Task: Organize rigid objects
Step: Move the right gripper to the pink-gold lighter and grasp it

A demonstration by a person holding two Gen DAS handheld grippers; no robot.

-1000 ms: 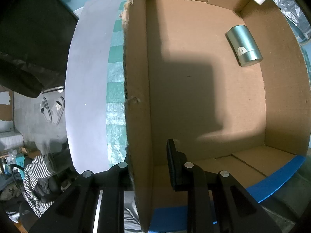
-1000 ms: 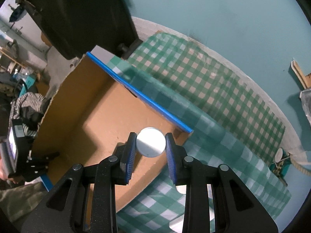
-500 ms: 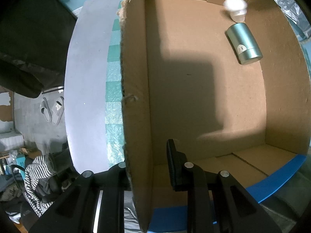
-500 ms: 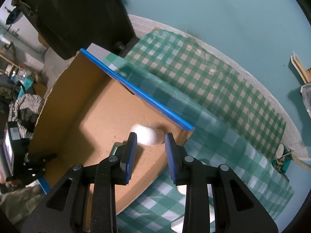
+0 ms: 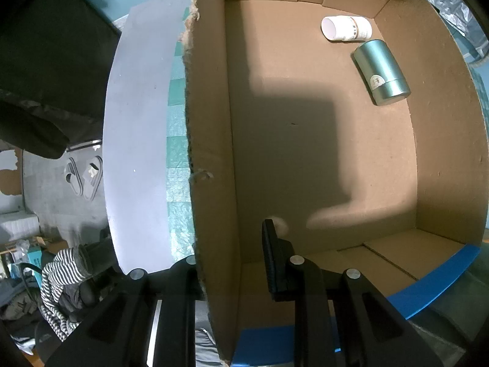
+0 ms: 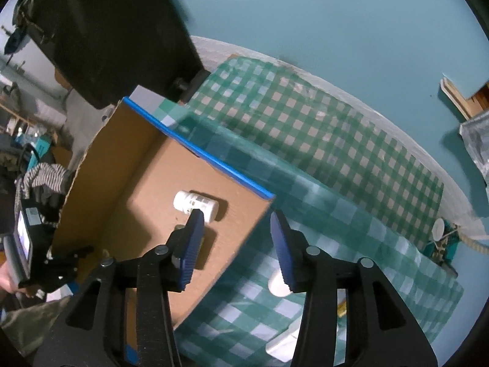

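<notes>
While the left gripper (image 5: pixel 232 244) pinches the box wall (image 5: pixel 211 153), the right gripper (image 6: pixel 237 244), just opening, hangs empty.

We look down past our right gripper (image 6: pixel 237 244), whose jaws have just been opening and now stand apart with nothing between them. Below lies the cardboard box (image 6: pixel 101 165), its far rim edged in blue tape. On the box floor a white bottle (image 6: pixel 195 206) lies on its side, close to the taped rim. Outside the box, the green checked cloth (image 6: pixel 321 140) spreads away from that rim.
</notes>
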